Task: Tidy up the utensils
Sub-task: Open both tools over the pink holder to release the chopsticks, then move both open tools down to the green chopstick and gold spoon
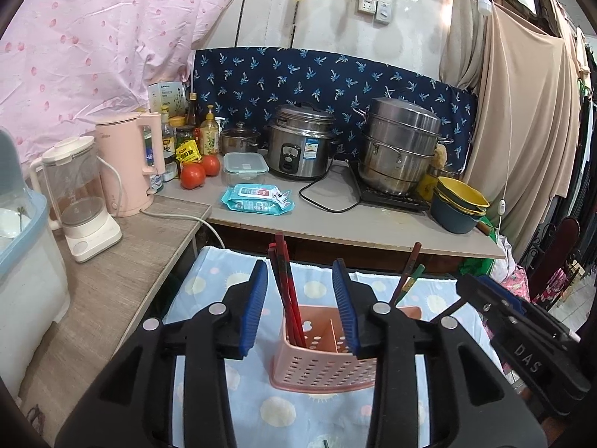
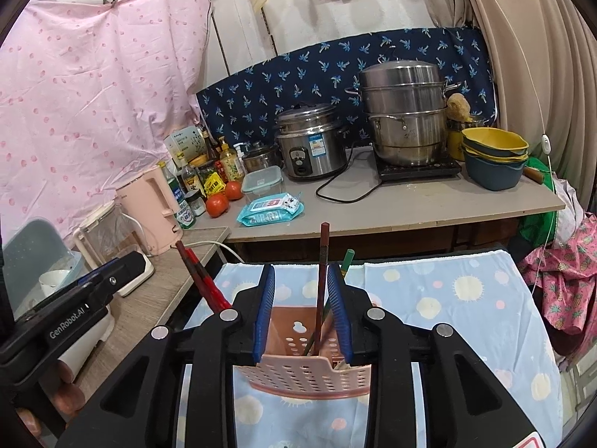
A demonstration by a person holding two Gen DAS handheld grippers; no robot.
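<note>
A pink perforated utensil holder (image 1: pixel 321 358) stands on a blue patterned cloth (image 1: pixel 209 283). Red chopsticks (image 1: pixel 285 287) stand in its left compartment; brown and green chopsticks (image 1: pixel 408 276) lean in its right one. My left gripper (image 1: pixel 302 306) is open, its blue pads either side of the red chopsticks, touching nothing. In the right wrist view the holder (image 2: pixel 298 373) sits below my right gripper (image 2: pixel 301 310), which is open around a brown chopstick (image 2: pixel 322 276) standing in the holder, with a green one (image 2: pixel 347 259) beside it. The red chopsticks (image 2: pixel 201 280) lean out to the left.
A grey counter (image 1: pixel 373 220) behind holds a rice cooker (image 1: pixel 302 142), a steamer pot (image 1: pixel 401 145), stacked bowls (image 1: pixel 459 201), wipes (image 1: pixel 257 198), tomatoes (image 1: pixel 194 175) and bottles. A side table (image 1: pixel 112 280) on the left carries a pink kettle (image 1: pixel 127 164) and a blender (image 1: pixel 78 194).
</note>
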